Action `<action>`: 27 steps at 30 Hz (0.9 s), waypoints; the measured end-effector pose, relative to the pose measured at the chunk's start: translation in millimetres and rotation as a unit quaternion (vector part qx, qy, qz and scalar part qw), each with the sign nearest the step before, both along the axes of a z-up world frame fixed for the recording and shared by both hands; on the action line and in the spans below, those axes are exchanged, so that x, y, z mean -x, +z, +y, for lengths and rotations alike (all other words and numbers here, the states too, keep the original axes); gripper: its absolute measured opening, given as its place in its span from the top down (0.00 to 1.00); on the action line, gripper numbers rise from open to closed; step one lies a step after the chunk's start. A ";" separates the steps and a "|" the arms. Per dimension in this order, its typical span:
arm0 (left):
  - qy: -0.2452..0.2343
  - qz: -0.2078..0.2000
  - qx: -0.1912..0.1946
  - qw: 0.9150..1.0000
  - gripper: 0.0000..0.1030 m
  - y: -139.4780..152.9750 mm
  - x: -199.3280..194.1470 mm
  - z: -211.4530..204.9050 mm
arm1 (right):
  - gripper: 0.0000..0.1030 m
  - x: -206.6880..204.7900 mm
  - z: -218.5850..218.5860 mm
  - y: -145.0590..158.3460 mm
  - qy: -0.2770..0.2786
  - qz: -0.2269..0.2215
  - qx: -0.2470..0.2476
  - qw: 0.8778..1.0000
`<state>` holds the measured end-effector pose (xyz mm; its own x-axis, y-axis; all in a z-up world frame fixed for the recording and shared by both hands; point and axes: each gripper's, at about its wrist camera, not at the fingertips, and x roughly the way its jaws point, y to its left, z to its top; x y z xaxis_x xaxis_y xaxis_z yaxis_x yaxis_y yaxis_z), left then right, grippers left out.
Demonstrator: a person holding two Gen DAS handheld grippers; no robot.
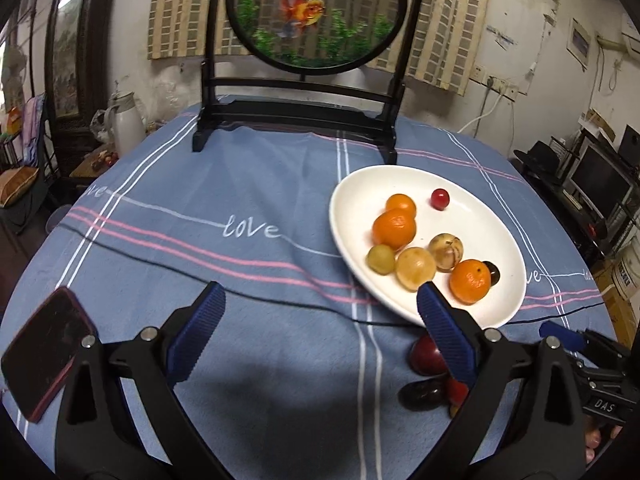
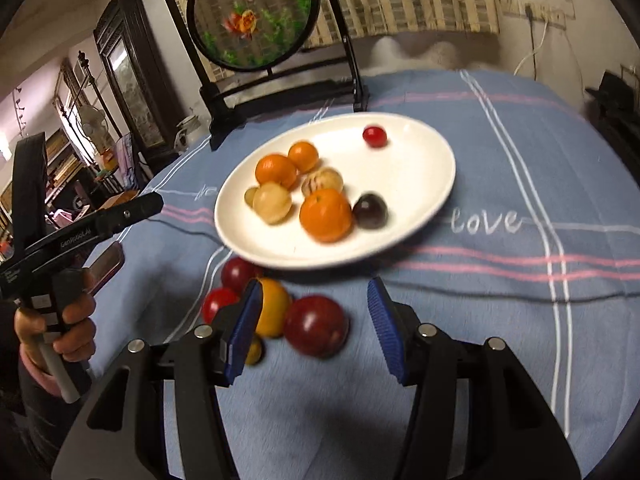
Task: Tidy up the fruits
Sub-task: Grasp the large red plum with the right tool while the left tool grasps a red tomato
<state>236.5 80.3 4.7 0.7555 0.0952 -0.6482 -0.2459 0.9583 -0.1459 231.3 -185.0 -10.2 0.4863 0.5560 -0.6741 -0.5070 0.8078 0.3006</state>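
— Surface?
— Round table (image 1: 256, 420) under a blue cloth (image 1: 260, 184) with white and pink stripes and the word "love".
— Items directly on it?
— White oval plate (image 1: 504, 224), holding fruit. Just beside its near rim, loose on the cloth: several dark red fruits (image 2: 316, 326) and a yellow-orange fruit (image 2: 274, 312), clustered and touching. A phone (image 1: 44, 350) near the left edge. A black cable (image 1: 280, 300) across the cloth. A black-framed goldfish screen (image 1: 296, 120) at the far side.

A lived-in home: the worktop (image 1: 240, 280) wears a blue striped cloth, a goldfish screen (image 1: 316, 12) stands at 12 o'clock, a thermos jug (image 1: 126, 120) at 10 o'clock, a television (image 1: 600, 184) at 3 o'clock.
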 end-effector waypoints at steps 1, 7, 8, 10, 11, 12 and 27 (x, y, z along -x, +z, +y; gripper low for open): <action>0.003 0.002 0.001 1.000 0.05 -2.2 1.1 0.6 | 0.47 2.1 0.3 -0.3 0.000 0.001 0.004 1.000; 0.002 0.011 -0.010 1.000 0.05 -6.8 1.7 -6.0 | 0.55 12.8 14.5 -6.5 0.015 -0.014 0.064 0.998; 0.001 0.011 -0.014 1.000 0.05 -6.5 2.2 -8.0 | 0.56 12.9 15.9 -9.9 0.018 -0.011 0.073 0.997; -0.002 0.011 -0.021 1.000 0.05 -6.4 2.6 -10.4 | 0.58 11.0 18.0 -16.2 0.021 -0.001 0.085 0.996; -0.004 0.012 -0.020 1.000 0.05 -6.4 2.9 -11.3 | 0.59 10.5 18.1 -19.1 0.021 0.002 0.088 0.996; -0.006 0.012 -0.018 1.000 0.05 -6.1 3.2 -11.4 | 0.59 9.8 18.8 -20.9 0.022 0.005 0.090 0.996; -0.017 0.001 -0.006 1.000 0.05 -2.2 9.9 -14.7 | 0.58 -3.4 32.9 -27.6 0.021 -0.020 0.102 0.994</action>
